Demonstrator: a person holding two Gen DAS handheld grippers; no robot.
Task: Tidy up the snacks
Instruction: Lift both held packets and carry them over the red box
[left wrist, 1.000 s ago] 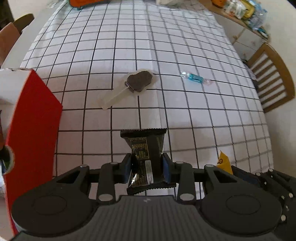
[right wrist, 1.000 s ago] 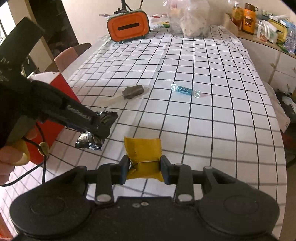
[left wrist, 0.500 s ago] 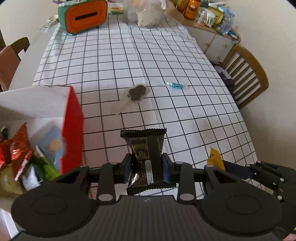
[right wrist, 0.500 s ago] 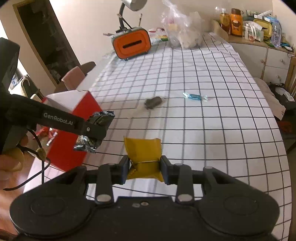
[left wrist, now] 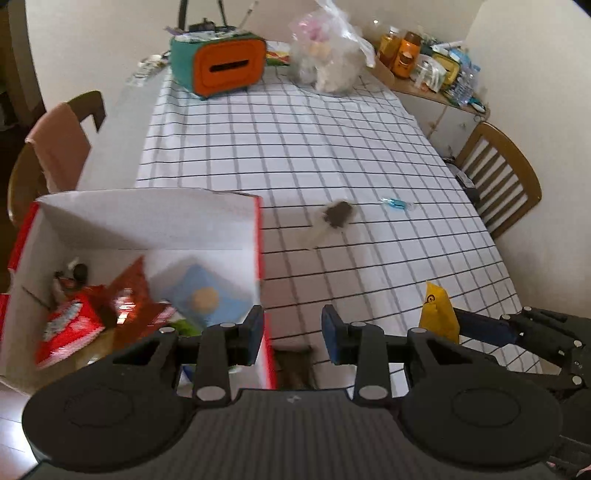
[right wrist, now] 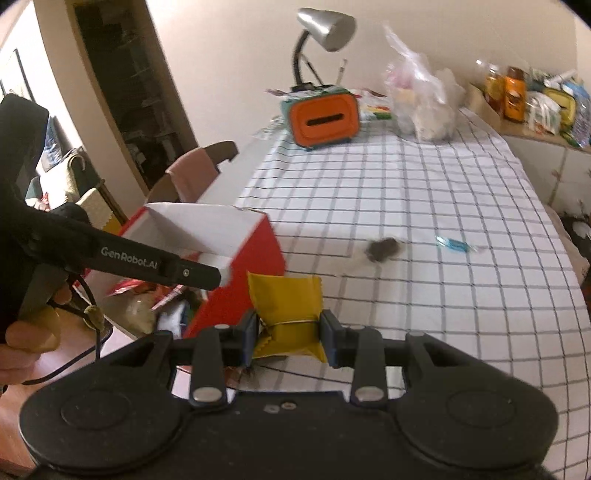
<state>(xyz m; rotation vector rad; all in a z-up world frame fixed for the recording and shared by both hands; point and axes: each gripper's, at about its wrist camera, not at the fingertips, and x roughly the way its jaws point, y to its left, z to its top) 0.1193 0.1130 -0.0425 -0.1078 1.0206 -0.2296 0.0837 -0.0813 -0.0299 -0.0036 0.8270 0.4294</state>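
Observation:
My left gripper is open and empty, high above the right wall of the red box. A blurred dark packet shows below the jaws, just outside the box wall. The box holds several snack packs. My right gripper is shut on a yellow packet, which also shows in the left wrist view, beside the red box. A dark snack in clear wrap and a blue candy lie on the checked tablecloth.
An orange and teal case and a clear plastic bag stand at the table's far end. A lamp rises behind the case. Chairs stand at the left and right. A cluttered shelf is at the back right.
My left gripper rose and moved left over the box wall, opened, and let go of the dark packet, which is dropping below it. My right gripper rose too, still holding the yellow packet.

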